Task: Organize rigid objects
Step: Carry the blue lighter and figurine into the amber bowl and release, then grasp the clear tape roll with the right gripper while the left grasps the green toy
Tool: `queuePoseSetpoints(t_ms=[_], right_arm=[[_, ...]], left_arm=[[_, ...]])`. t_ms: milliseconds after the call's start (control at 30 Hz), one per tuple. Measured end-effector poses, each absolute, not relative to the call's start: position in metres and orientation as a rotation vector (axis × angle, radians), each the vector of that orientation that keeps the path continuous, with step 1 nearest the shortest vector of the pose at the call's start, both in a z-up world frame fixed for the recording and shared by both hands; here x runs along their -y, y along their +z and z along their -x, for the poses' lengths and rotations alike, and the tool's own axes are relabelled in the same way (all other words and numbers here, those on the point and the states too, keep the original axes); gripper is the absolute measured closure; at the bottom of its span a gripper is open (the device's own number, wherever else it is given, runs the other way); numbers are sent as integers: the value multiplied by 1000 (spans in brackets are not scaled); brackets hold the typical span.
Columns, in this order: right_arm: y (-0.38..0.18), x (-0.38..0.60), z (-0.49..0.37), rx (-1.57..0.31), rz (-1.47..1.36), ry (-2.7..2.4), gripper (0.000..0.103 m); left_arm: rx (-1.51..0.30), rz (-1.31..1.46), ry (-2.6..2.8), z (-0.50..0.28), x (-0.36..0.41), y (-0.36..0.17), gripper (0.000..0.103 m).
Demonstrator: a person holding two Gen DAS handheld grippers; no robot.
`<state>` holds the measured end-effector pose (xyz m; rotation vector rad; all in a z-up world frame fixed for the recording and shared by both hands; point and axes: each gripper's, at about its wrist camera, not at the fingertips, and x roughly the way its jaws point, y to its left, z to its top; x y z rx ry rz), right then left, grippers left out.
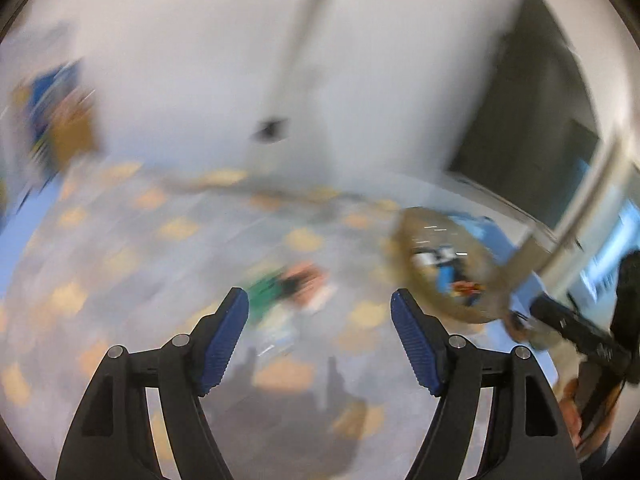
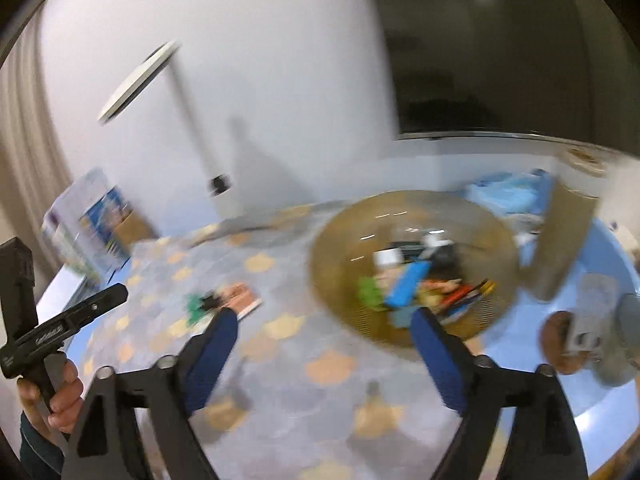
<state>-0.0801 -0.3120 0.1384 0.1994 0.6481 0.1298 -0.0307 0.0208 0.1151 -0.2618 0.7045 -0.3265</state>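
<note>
The left gripper (image 1: 320,304) and right gripper (image 2: 324,320) look like matt black plastic, with ribbed blue pads (image 1: 224,344). At centre right, the brown basket (image 2: 332,256) looks finely woven or meshed. The patterned table covering (image 2: 288,380) looks matt; blur hides its texture.

Grey tablecloth (image 2: 304,396) with orange patches, brownish translucent basket (image 2: 340,216), blue gripper pads (image 1: 224,344), perhaps green-and-pink items (image 1: 288,284).
</note>
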Motion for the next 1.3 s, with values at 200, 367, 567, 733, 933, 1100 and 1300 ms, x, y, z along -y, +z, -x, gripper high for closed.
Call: queuePoseSetpoints(t_ms=[200, 367, 567, 733, 933, 1100, 1300], right_arm=[[71, 226, 63, -731, -52, 201, 14], [25, 202, 50, -812, -12, 196, 14], [10, 209, 39, -877, -33, 165, 14], [1, 207, 31, -936, -37, 165, 14], [0, 202, 32, -941, 2, 157, 14], [0, 203, 31, -942, 5, 158, 14], [-3, 197, 25, -971, 35, 165, 4]], left_arm=[[-797, 262, -96, 37, -74, 55, 31], [-875, 197, -67, 28, -73, 18, 31], [-888, 129, -58, 28, -63, 8, 26], [-906, 23, -30, 30, -48, 7, 22], [-910, 29, -49, 30, -51, 8, 16], [-908, 37, -52, 31, -50, 8, 16], [-921, 78, -153, 26, -52, 13, 18]])
